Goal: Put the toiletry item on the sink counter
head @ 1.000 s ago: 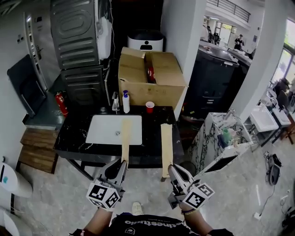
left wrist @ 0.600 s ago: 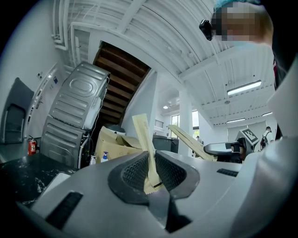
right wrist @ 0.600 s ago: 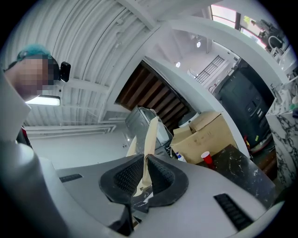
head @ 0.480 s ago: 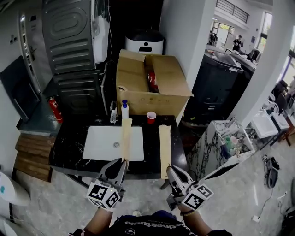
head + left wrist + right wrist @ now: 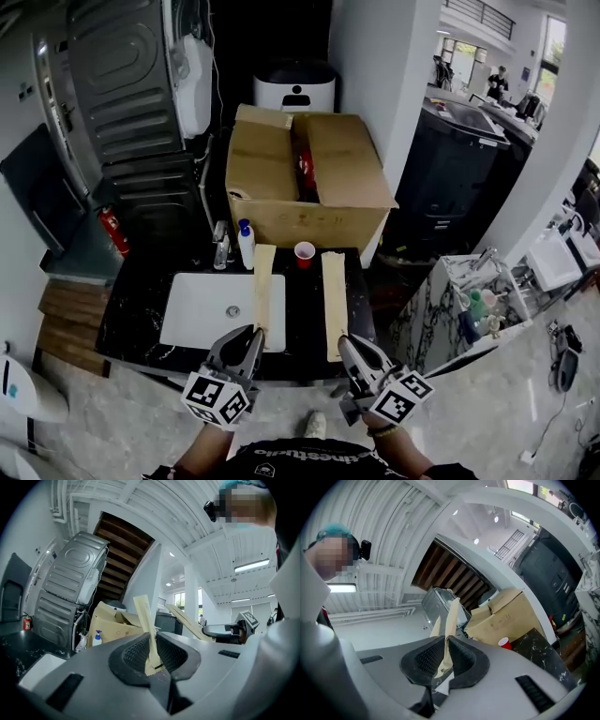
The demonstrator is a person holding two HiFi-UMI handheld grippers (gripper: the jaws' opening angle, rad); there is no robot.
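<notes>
Each gripper holds one long flat tan paper packet by its near end. My left gripper (image 5: 251,335) is shut on the left packet (image 5: 263,286), which reaches out over the white basin's right edge. In the left gripper view this packet (image 5: 145,616) stands pinched between the ribbed pads of the left gripper (image 5: 152,648). My right gripper (image 5: 345,345) is shut on the right packet (image 5: 333,300), held above the black marble sink counter (image 5: 302,309). The right gripper view shows that packet (image 5: 451,620) clamped in the right gripper (image 5: 446,656).
On the counter stand a white pump bottle (image 5: 246,246), a faucet (image 5: 219,248) and a red cup (image 5: 304,253), by the basin (image 5: 202,309). A large cardboard box (image 5: 309,178) sits behind. A marble-topped stand (image 5: 441,300) is at right, a fire extinguisher (image 5: 112,232) at left.
Both grippers and the camera have come forward toward the sink counter. The packets now reach further over it. Both grips are unchanged.
</notes>
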